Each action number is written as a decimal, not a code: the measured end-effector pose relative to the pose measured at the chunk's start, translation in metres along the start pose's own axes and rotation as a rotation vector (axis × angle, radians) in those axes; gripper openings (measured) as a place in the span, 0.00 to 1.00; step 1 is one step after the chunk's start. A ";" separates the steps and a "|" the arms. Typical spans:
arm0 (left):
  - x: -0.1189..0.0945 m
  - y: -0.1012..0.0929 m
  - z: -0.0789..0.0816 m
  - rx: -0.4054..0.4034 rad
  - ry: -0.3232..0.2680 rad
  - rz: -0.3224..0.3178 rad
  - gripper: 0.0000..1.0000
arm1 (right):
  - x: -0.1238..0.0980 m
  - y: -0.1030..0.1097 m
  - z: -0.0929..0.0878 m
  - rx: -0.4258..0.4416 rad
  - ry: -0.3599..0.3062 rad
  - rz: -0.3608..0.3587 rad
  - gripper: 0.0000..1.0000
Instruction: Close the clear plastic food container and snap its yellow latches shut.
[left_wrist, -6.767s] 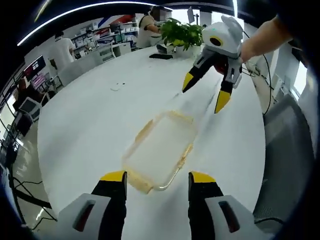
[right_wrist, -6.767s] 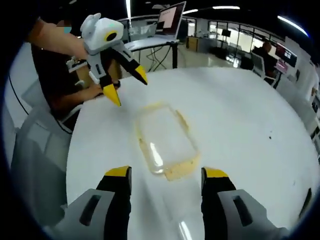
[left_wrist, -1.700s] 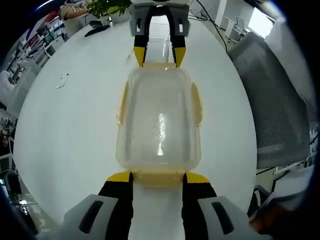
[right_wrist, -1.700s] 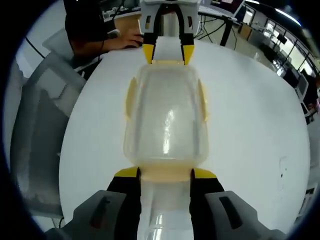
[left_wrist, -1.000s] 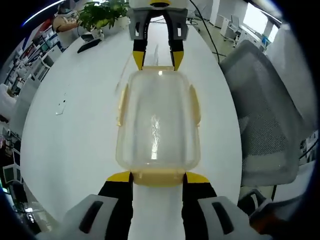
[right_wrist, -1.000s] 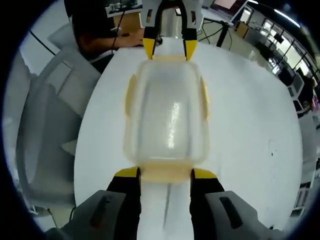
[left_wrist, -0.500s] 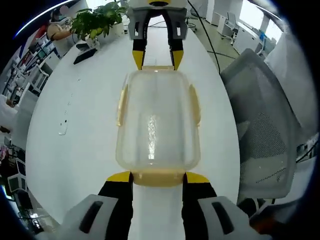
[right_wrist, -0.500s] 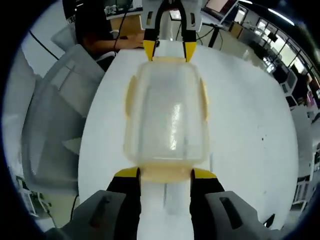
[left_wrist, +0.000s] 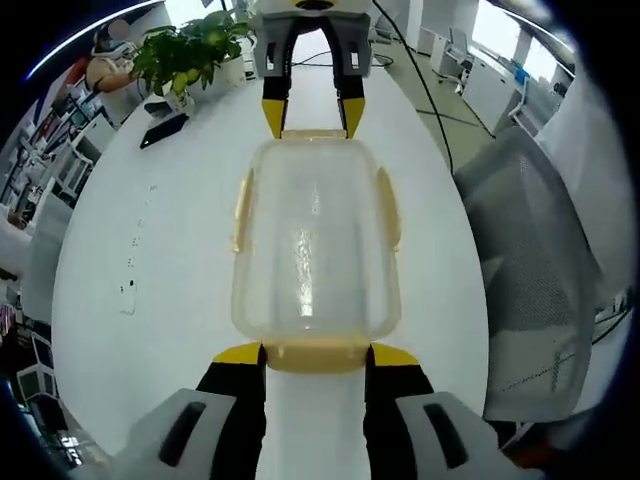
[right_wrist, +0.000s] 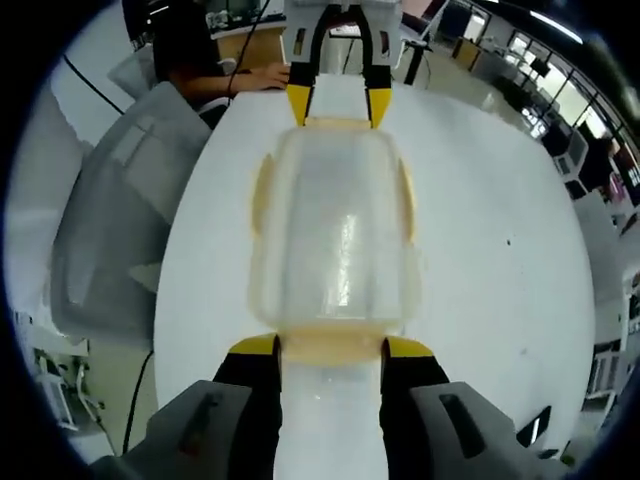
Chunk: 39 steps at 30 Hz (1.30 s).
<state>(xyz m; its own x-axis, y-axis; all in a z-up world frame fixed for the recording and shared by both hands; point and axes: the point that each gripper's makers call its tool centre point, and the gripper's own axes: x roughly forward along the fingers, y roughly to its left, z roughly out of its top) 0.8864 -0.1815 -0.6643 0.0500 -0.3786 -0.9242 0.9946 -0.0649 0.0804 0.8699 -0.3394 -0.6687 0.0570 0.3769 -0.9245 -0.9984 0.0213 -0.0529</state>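
left gripper view: one clear rectangular plastic food container (left_wrist: 315, 240), nothing inside, lid on, between both grippers over the white round table (left_wrist: 130, 210); left gripper (left_wrist: 315, 356) pinches near yellow end latch (left_wrist: 316, 355); right gripper (left_wrist: 312, 112) at far end | right gripper view: same container (right_wrist: 333, 235); two pale-yellow side latches (right_wrist: 262, 195); right gripper (right_wrist: 332, 349) pinches near latch (right_wrist: 332, 346)

Bright, even overhead light washes the white tabletop (left_wrist: 150, 240) nearly to blowout, with soft vertical glare streaks down the clear container (left_wrist: 315, 240) (the same streak shows on it in the right gripper view (right_wrist: 335, 250)). Shadows are faint. Beyond the tabletop, the fisheye bends the room and it smears soft; the container's yellow edges stay sharp.
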 end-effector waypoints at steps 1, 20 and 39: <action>0.002 0.003 0.001 0.002 -0.001 0.000 0.31 | -0.002 -0.002 -0.005 0.001 0.002 0.001 0.34; 0.045 0.024 0.047 0.011 -0.013 -0.040 0.32 | -0.003 -0.014 -0.064 0.033 -0.002 0.027 0.34; 0.063 0.029 0.043 -0.004 -0.003 -0.051 0.32 | 0.013 -0.030 -0.074 0.020 0.025 0.047 0.35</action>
<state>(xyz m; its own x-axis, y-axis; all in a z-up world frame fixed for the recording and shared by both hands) 0.9149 -0.2469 -0.7045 -0.0007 -0.3773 -0.9261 0.9963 -0.0802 0.0319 0.9006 -0.4039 -0.7073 0.0101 0.3547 -0.9349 -0.9997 0.0225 -0.0023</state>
